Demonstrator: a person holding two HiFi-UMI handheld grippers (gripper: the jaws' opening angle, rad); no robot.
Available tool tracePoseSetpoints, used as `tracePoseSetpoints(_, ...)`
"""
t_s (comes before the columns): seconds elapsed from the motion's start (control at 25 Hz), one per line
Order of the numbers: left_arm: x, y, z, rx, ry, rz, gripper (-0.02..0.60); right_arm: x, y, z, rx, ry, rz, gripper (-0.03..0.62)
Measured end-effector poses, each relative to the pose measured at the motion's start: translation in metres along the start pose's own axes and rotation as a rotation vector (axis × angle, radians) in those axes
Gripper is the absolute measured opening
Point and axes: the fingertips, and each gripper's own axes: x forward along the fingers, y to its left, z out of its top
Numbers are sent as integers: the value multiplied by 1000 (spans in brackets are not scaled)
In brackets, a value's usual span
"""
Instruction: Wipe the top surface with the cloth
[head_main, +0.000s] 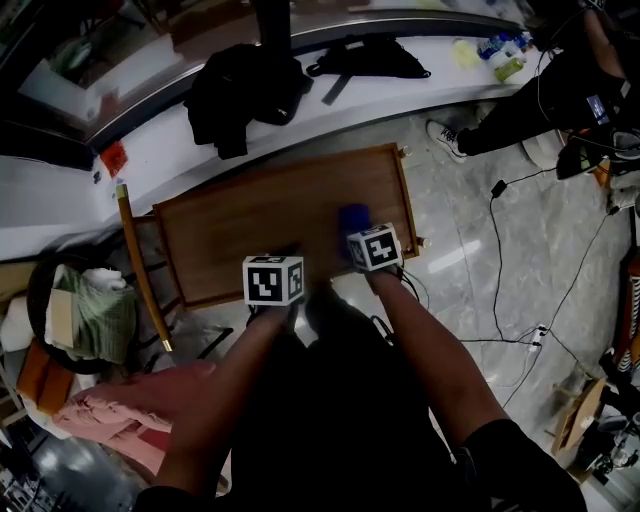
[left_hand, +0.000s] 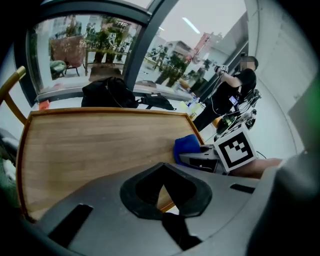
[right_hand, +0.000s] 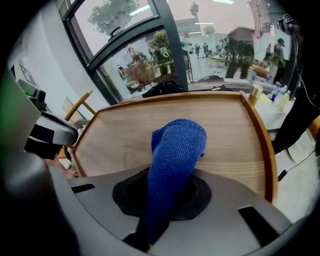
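The top surface is a brown wooden tabletop (head_main: 260, 215) with a raised rim. My right gripper (head_main: 357, 232) is over its near right part, shut on a blue cloth (head_main: 354, 217). In the right gripper view the cloth (right_hand: 176, 155) rises out of the jaws and folds forward over the wood (right_hand: 120, 135). My left gripper (head_main: 283, 258) hovers at the table's near edge, left of the right one, jaws shut with nothing between them. The left gripper view shows the cloth (left_hand: 187, 145) and the right gripper's marker cube (left_hand: 234, 148) to its right.
A yellow-framed chair (head_main: 139, 262) stands against the table's left side. A black jacket (head_main: 243, 88) and a black bag (head_main: 368, 57) lie on the white ledge behind. A basket of cloths (head_main: 86, 312) is at left, cables (head_main: 520, 300) on the floor at right, a person (head_main: 545, 95) at far right.
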Motion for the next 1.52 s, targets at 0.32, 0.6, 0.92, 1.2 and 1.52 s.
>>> tracePoseSetpoints(0.32, 26, -34, 1, -10, -7, -32, 9, -32, -75, -8, -12, 39, -148, 48)
tracePoseSetpoints(0.6, 24, -40, 0, -23, -25, -32, 9, -43, -99, -16, 69, 71, -228, 48)
tracePoseSetpoints(0.92, -8, -12, -8, -46, -51, -17, 9, -59, -117, -22, 158, 48, -415, 48)
tracePoseSetpoints(1.2, -92, 59, -15, -93, -131, 15, 9, -39, 18, 16, 175, -122, -193, 48)
tracePoseSetpoints(1.52, -185, 164, -46, -158, -163, 96, 9, 48, 283, 46, 56, -127, 232, 48)
